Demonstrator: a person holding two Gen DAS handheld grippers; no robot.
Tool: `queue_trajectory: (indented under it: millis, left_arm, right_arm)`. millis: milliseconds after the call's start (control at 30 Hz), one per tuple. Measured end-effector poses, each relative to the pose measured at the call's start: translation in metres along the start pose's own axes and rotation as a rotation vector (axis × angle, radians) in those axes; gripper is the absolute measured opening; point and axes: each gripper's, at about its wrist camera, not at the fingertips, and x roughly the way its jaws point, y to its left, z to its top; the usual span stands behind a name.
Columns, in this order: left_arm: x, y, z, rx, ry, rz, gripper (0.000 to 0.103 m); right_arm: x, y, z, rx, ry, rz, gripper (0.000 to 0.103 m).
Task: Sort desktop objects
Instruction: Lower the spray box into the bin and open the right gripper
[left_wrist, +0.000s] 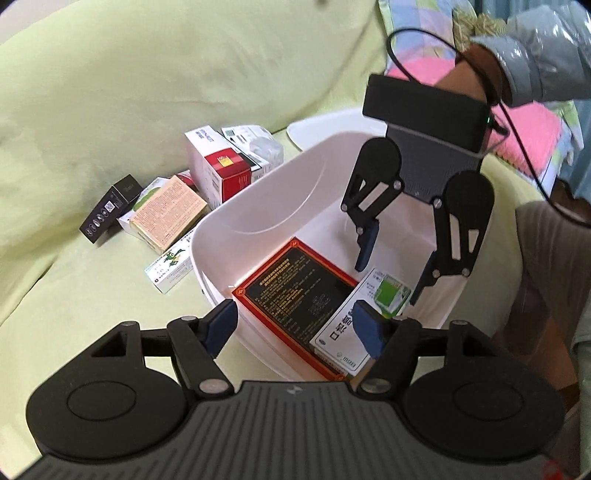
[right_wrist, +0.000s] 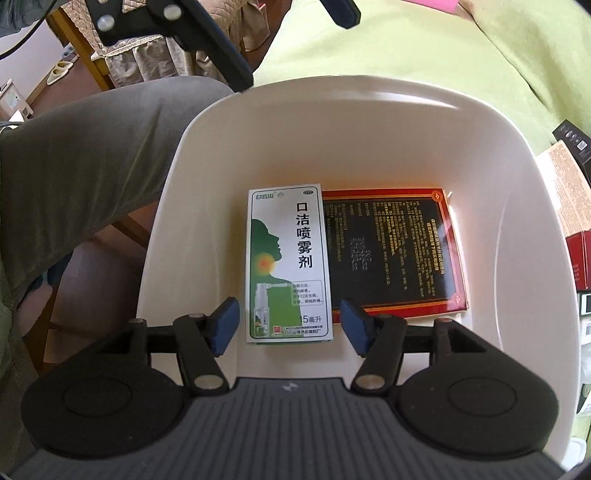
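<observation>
A white plastic bin (left_wrist: 258, 206) (right_wrist: 332, 122) rests on a yellow-green cover. Flat on its floor lie a red-bordered black box (left_wrist: 295, 295) (right_wrist: 395, 251) and, beside it, a white and green spray box (left_wrist: 388, 295) (right_wrist: 288, 258). My right gripper (left_wrist: 391, 271) (right_wrist: 290, 325) hangs open inside the bin just above the spray box, holding nothing. My left gripper (left_wrist: 295, 326) is open and empty over the bin's near rim. One of the left gripper's fingers (right_wrist: 340, 11) shows at the top of the right wrist view.
Left of the bin lie loose boxes: a black one (left_wrist: 110, 208), a peach one (left_wrist: 168, 210), a red and white one (left_wrist: 218, 166), a small green-printed one (left_wrist: 170, 267). A white lid (left_wrist: 332, 122) sits behind the bin. A person's leg (right_wrist: 92, 147) borders the bin's other side.
</observation>
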Motion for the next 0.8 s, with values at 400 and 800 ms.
queue_trajectory:
  millis: [400, 800]
  left_arm:
    - [0.001, 0.001, -0.006, -0.029, 0.001, 0.000, 0.070]
    - [0.001, 0.001, -0.007, -0.042, 0.006, 0.006, 0.070]
  right_arm:
    - [0.007, 0.005, 0.010, -0.040, 0.000, 0.018, 0.051]
    - [-0.005, -0.010, 0.006, 0.089, -0.061, 0.082, 0.043]
